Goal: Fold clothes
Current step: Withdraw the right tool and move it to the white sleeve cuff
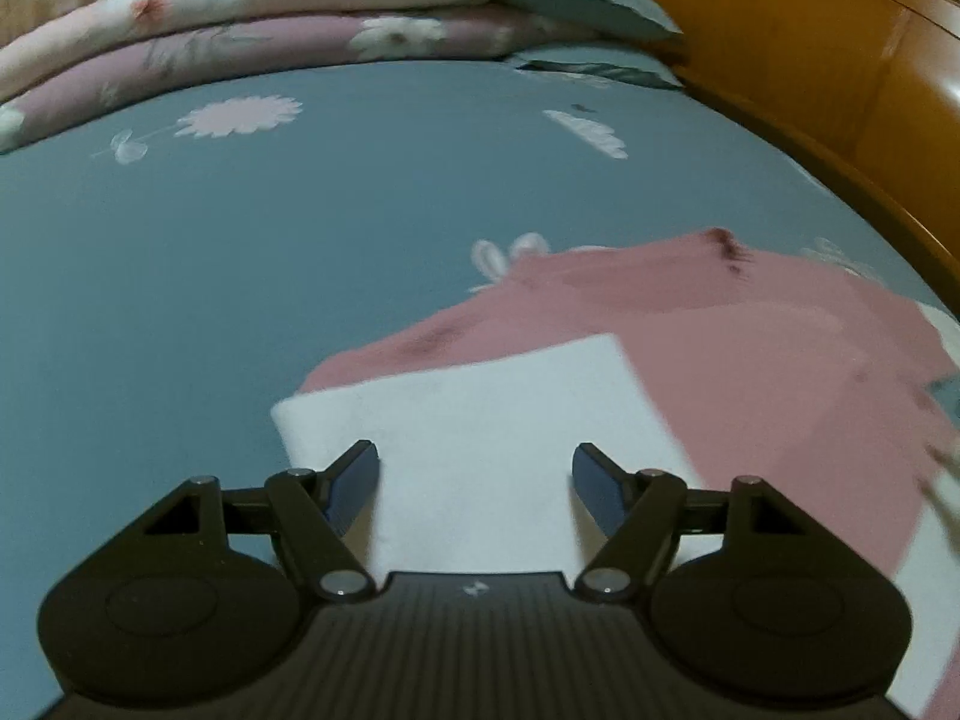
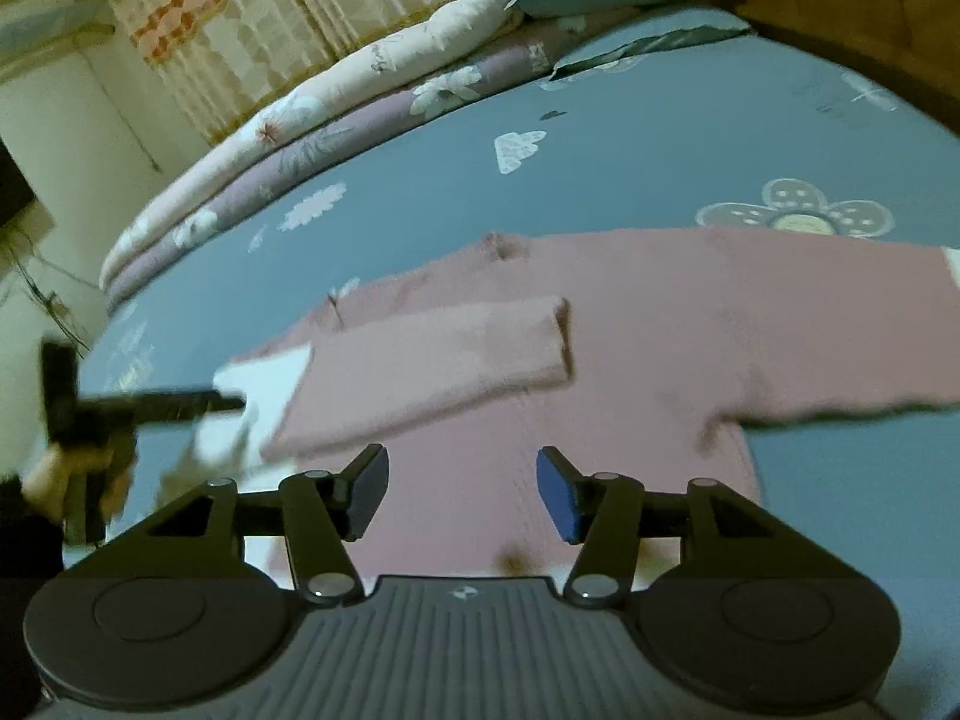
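1. The left gripper [image 1: 475, 483] has its jaws wide with nothing between the pads; it hangs over the white cuff [image 1: 480, 432] of a sleeve. My guess is it is hovering here to pick that end up or to smooth it.
2. The right gripper [image 2: 462, 492] has its jaws spread too, holding nothing, over the body of the pink sweater [image 2: 690, 324]. No earlier picture tells more.
3. The sweater lies flat on the bed sheet [image 2: 420, 180], blue-grey with flower prints. One sleeve [image 2: 420, 360] is laid across the chest, and the other reaches out toward the right of the right wrist view. That looks like a fold half done: one sleeve in, one still out.
4. The left wrist view shows the white cuff close up and the wooden bed frame [image 1: 810, 60] beyond, but little of the garment's shape.
5. The right wrist view gives the whole layout: both sleeves, the left gripper at the cuff with the person's hand [image 2: 54, 474] on it, the folded quilts [image 2: 336, 120] and the curtain [image 2: 252, 18].
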Motion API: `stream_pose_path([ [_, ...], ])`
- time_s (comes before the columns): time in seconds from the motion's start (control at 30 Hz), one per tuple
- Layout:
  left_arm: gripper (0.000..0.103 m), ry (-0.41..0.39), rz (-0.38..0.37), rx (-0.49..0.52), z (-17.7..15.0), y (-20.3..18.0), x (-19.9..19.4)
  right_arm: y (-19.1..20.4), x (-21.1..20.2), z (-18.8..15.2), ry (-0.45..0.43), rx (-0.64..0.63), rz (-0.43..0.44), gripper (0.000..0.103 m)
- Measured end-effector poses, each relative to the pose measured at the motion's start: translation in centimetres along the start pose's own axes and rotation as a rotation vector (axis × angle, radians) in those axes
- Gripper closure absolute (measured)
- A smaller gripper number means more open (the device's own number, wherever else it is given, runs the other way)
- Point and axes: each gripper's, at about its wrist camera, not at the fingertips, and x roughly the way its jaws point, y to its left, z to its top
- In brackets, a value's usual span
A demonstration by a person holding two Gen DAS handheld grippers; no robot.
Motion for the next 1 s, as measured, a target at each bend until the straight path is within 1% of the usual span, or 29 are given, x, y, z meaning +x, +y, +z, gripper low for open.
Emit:
stream_pose_path([
  [0.03, 0.03, -0.009, -0.004, -0.011, 0.0, 0.2, 0.3, 0.0, -0.3, -0.8, 0.006, -0.007, -0.015, 0.041],
  [0.1, 0.03, -0.014, 0.014, -0.018, 0.1, 0.4, 0.5, -0.3, -0.8, -2.2, 0.019, -0.011, -0.036, 0.04],
  [0.2, 0.03, 0.009, 0.04, -0.017, 0.5, 0.0, 0.5, -0.9, -0.7, -3.9, 0.038, 0.025, -0.054, 0.039],
  [0.27, 0.031, 0.033, 0.068, -0.032, 1.0, -0.7, -0.2, -1.0, -0.6, -4.6, 0.052, 0.043, -0.058, 0.039],
  [0.33, 0.031, 0.044, 0.072, -0.04, 1.2, -1.7, -1.5, -0.8, -0.8, -5.1, 0.056, 0.045, -0.057, 0.039],
  [0.43, 0.03, 0.032, 0.05, -0.022, 1.3, -3.9, -4.4, 0.1, -1.9, -5.4, 0.044, 0.032, -0.043, 0.034],
  [0.57, 0.028, 0.075, 0.044, -0.002, 1.1, -7.7, -7.7, 1.1, -4.2, -6.0, 0.023, 0.017, -0.025, 0.031],
  [0.67, 0.023, 0.089, 0.043, 0.044, 0.1, -10.9, -9.7, 1.5, -5.5, -7.2, 0.034, -0.005, -0.054, 0.029],
  [0.77, 0.023, 0.093, 0.047, 0.077, -1.6, -13.7, -10.8, 1.5, -6.2, -8.8, 0.052, -0.021, -0.094, 0.028],
  [0.87, 0.023, 0.099, 0.017, 0.065, -3.4, -15.8, -11.1, 1.4, -6.9, -10.4, 0.068, -0.037, -0.128, 0.027],
  [1.0, 0.023, 0.108, 0.024, 0.061, -5.9, -18.1, -10.9, 1.3, -6.7, -11.2, 0.058, -0.06, -0.139, 0.026],
])
